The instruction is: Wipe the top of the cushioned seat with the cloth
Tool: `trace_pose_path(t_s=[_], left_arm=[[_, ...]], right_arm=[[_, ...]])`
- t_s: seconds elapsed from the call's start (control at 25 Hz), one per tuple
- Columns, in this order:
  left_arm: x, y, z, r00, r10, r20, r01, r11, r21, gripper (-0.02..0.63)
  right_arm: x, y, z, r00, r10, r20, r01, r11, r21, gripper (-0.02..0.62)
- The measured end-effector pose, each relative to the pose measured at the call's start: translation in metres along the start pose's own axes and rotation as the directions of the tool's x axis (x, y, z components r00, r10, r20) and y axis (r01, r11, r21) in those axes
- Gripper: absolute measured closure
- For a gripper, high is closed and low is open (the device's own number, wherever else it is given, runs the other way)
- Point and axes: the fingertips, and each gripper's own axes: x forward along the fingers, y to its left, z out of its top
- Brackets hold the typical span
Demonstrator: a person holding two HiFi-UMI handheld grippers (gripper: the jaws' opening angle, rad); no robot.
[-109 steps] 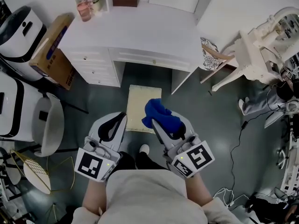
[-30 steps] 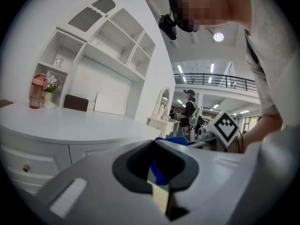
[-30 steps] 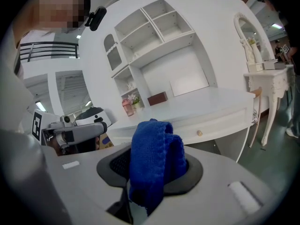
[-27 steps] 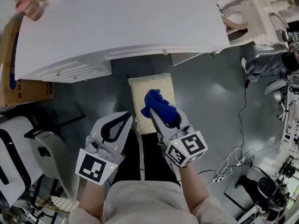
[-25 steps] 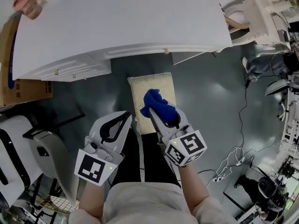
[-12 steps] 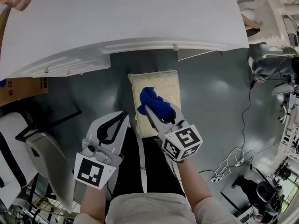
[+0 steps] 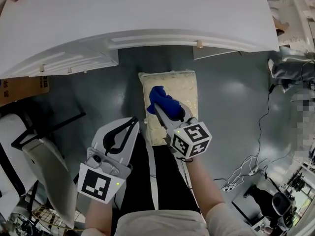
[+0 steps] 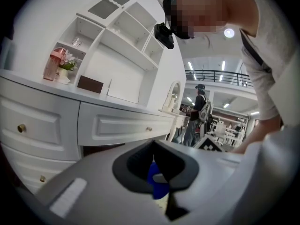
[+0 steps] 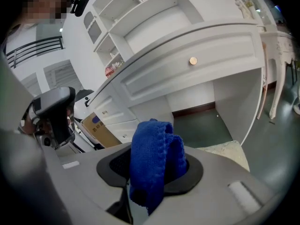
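Note:
The cushioned seat (image 7: 179, 90) is a cream rectangular pad on the dark floor, just in front of the white desk. My right gripper (image 7: 166, 108) is shut on a bunched blue cloth (image 7: 161, 101), which hangs over the seat's left-middle part. Whether the cloth touches the pad I cannot tell. In the right gripper view the cloth (image 9: 152, 156) bulges up out of the jaws, and a corner of the seat (image 9: 227, 153) shows beyond. My left gripper (image 7: 129, 124) hangs left of the seat over the floor, its jaws together with nothing in them.
The white desk (image 7: 147, 14) with drawers and a round knob (image 7: 200, 44) overhangs the far end of the seat. A cardboard box (image 7: 19, 87) and a grey chair (image 7: 47, 166) stand at left. Cables (image 7: 253, 163) lie on the floor at right.
The right gripper with the blue cloth has moved forward, from the seat's near end to over its middle. The head has leaned in toward the desk. The left gripper has stayed beside the seat.

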Motion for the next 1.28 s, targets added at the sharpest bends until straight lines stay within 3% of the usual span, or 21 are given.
trace_pose_path(t_s=[0.72,0.96,1.28], left_arm=[[-0.003,0.011,-0.029,0.999,0.002,-0.041,-0.002,1.000,0.011,0.606],[-0.006,0.014,-0.032,0.999,0.020,-0.041,-0.020,1.000,-0.003,0.606],[-0.002,0.018,-0.032,0.999,0.029,-0.036,-0.029,0.999,-0.016,0.606]], right_arm=[[0.084,-0.043,-0.063,0.985,-0.038,-0.171,0.035,0.999,-0.024,0.426],[0.092,-0.065,-0.069,0.973,-0.111,-0.200,0.106,0.994,-0.034,0.372],[0.089,-0.074,-0.050,0.973,-0.178,-0.145,0.164,0.981,-0.104,0.290]])
